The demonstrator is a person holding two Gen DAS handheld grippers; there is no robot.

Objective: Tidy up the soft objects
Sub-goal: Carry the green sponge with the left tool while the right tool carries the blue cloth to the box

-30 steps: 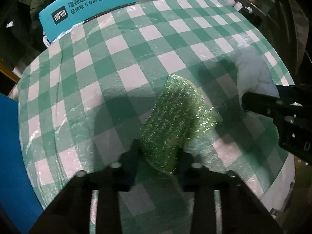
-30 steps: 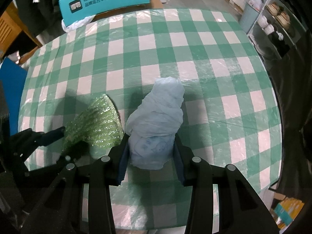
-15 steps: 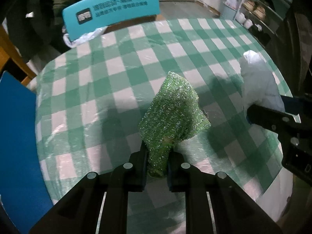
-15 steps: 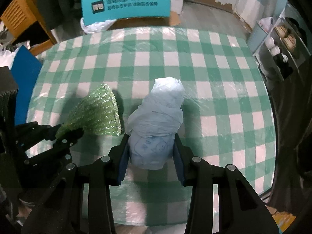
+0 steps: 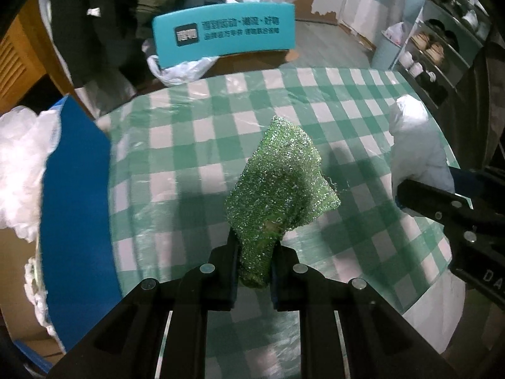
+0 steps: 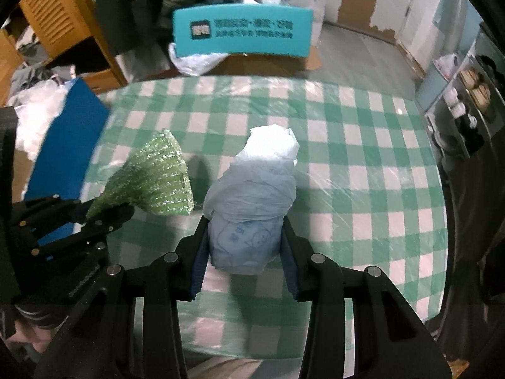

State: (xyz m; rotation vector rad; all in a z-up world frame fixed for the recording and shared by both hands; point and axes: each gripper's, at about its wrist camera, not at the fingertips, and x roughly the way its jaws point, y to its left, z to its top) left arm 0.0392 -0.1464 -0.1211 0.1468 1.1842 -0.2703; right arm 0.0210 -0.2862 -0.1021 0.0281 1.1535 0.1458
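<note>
In the left wrist view, the left gripper point(image 5: 254, 263) was clamped on the lower end of a green glittery scouring cloth point(image 5: 279, 186), which stood up from the jaws in the centre of the frame, clear of the table point(image 5: 202, 158). Its jaws had just been closing, with the cloth pinched between the pads. The table carried a green-and-white checked cover under a clear plastic sheet. In the right wrist view, the right gripper point(image 6: 244, 252) was clenched on the lower part of a pale blue plastic-wrapped bundle point(image 6: 255, 199), whose white crumpled top rose toward the centre of the frame; the bundle was also off the table. The cloth appeared at the centre left of the right wrist view, just beside the bundle but apart from it. In the left wrist view the bundle showed at the right edge, with the right gripper's dark fingers below it. A blue panel point(image 5: 75, 208) stood along the left edge of the table, with white plastic bags point(image 5: 22, 164) to its left. A teal chair back point(image 6: 243, 33) with printed characters stood beyond the far edge of the table, at the upper centre of both views.
</note>
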